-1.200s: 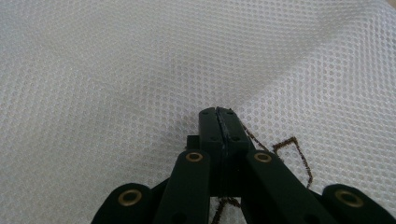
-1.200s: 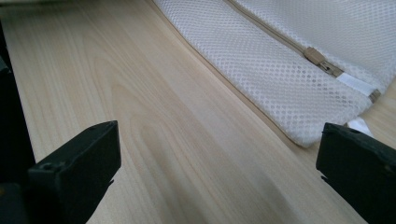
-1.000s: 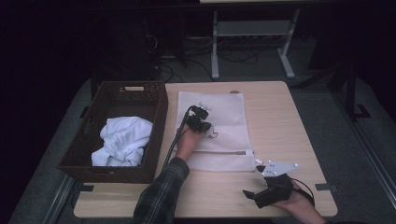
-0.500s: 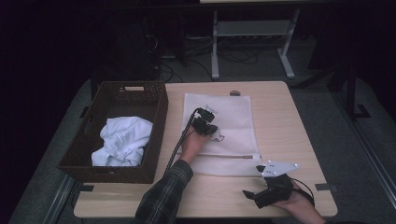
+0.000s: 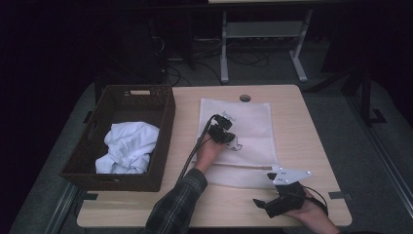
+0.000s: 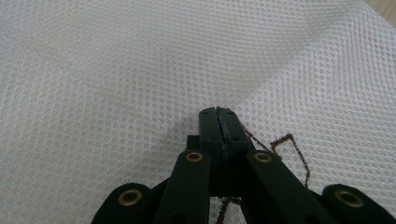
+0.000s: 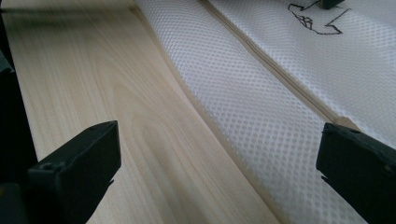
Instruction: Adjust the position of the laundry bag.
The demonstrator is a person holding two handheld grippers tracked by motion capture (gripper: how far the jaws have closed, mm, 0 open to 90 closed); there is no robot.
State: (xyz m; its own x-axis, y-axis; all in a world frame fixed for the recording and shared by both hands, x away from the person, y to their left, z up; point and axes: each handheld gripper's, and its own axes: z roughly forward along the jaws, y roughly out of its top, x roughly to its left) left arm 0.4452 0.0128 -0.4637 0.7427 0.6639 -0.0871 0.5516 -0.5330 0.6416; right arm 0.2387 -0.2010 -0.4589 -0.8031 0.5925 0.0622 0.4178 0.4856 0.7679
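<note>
Left gripper (image 5: 225, 132) shifted right across mesh bag (image 5: 253, 117), jaws closed, no readable writing

mesh bag (image 6: 140, 70) cut by frame edges, printed mark (image 6: 285, 149) part hidden behind left tool (image 6: 218, 113) — unreadable

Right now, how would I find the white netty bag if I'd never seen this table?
Start at the wooden table; a dark woven basket sits at its left end. Just right of that basket lies the mesh bag, flat under the left gripper. Unlike the crumpled white cloth in the basket, it is smooth, see-through netting with a zip along its near edge.
</note>
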